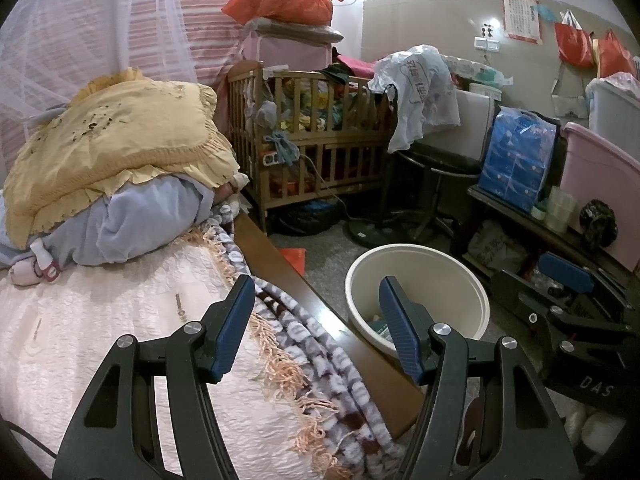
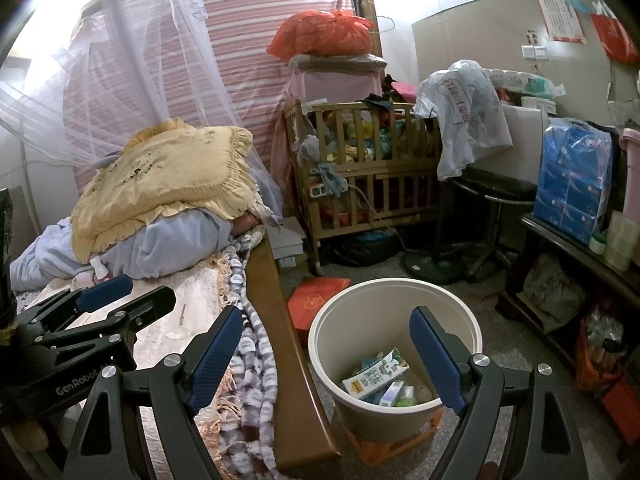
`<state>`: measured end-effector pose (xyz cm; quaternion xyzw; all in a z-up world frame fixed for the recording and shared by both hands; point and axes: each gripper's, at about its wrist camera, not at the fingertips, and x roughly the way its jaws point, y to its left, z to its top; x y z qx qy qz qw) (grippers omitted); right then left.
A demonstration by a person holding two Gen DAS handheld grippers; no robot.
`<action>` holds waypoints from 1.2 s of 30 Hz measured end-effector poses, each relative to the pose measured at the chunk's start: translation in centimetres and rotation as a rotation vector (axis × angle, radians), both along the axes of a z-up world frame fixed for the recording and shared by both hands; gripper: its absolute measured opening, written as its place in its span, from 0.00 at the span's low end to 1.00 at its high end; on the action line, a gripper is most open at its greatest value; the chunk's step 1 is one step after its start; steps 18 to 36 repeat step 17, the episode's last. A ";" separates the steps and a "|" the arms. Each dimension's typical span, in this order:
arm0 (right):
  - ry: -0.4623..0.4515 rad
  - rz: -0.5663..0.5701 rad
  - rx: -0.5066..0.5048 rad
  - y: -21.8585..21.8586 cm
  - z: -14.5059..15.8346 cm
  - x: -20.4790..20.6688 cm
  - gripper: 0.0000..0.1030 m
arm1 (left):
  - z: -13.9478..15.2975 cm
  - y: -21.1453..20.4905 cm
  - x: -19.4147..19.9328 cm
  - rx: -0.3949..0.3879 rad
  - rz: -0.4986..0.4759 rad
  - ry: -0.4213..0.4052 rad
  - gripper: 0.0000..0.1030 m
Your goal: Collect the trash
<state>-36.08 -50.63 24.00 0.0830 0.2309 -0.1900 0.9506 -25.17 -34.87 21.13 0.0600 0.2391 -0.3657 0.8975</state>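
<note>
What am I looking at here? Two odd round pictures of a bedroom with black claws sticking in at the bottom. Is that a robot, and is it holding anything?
No robot: a person holds a hand tool in each hand, each with a wide-angle camera looking along its jaws. One picture comes from the left gripper, the other from the right gripper; each tool also shows at the other picture's edge. Both have their blue-padded jaws open, with nothing between them. Below is a bed beside its wooden side rail, with a yellow pillow on it. On the floor stands a cream bin already holding cartons and other trash.
</note>
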 end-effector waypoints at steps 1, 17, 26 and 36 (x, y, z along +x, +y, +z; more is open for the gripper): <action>0.000 0.001 0.000 -0.1 0.1 0.2 0.81 | -0.1 0.0 -0.1 0.001 -0.002 0.000 0.62; 0.003 0.003 -0.001 -0.1 0.1 0.1 0.82 | -0.1 0.3 -0.4 0.009 -0.022 -0.004 0.62; 0.003 0.003 -0.001 -0.1 0.1 0.1 0.82 | -0.1 0.3 -0.4 0.009 -0.022 -0.004 0.62; 0.003 0.003 -0.001 -0.1 0.1 0.1 0.82 | -0.1 0.3 -0.4 0.009 -0.022 -0.004 0.62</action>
